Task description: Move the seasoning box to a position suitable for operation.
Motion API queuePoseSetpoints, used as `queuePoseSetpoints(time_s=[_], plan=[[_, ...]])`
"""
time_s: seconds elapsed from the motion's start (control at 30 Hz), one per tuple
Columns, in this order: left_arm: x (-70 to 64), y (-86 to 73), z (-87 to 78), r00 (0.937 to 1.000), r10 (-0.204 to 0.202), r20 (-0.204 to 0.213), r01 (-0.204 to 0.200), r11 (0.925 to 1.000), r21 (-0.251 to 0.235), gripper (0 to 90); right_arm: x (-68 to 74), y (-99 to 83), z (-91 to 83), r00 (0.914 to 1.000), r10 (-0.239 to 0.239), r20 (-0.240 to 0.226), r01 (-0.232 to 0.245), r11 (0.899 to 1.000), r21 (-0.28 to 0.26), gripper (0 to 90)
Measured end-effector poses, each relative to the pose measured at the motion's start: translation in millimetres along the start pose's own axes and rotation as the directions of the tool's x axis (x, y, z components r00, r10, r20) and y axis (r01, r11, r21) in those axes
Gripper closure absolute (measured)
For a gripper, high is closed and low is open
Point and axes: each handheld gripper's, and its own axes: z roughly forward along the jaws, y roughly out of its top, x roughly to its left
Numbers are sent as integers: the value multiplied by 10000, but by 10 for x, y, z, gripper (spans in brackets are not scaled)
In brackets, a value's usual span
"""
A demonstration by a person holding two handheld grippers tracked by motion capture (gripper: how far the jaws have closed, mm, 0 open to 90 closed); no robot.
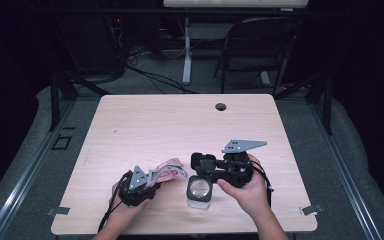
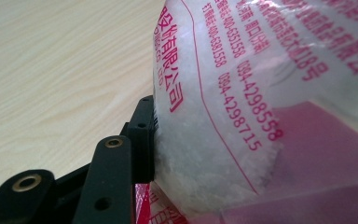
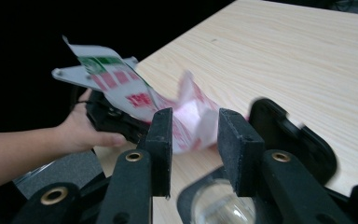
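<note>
One bag (image 1: 169,172) (held by left gripper (image 1: 147,187)), one jar (image 1: 199,191).

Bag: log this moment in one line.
left gripper: shut on bag | right gripper: open, over jar | table

In the left gripper view, the bag (image 2: 261,107) is running off the top, right and bottom edges, and it is hiding 1 jaw of the left gripper (image 2: 154,140). The red print is getting too blurry to read near the edges. In the right gripper view, the jar (image 3: 221,205) is being cut off at the bottom, and the black lid (image 3: 293,135) is looking smeared.
</note>
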Motion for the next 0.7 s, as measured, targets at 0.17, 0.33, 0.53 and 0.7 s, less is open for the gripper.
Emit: queuePoseSetpoints(time_s=[0.17,0.33,0.53,0.7], plan=[[-23,80,-38,9970,576,-507,-588,9980,-224,577,-33,-51,-57,9997,16,258,-18,10000,77,604],[-21,165,-69,9925,889,-838,-930,9946,-456,577,-75,-79,-82,9988,204,443,-213,9996,193,623],[-12,223,-64,9890,1007,-1084,-1070,9928,-541,577,-96,-75,-107,9979,350,536,-362,9991,206,676],[11,278,-63,9828,1207,-1400,-1307,9893,-643,577,-76,-86,-94,9967,242,777,-258,9995,205,651]])
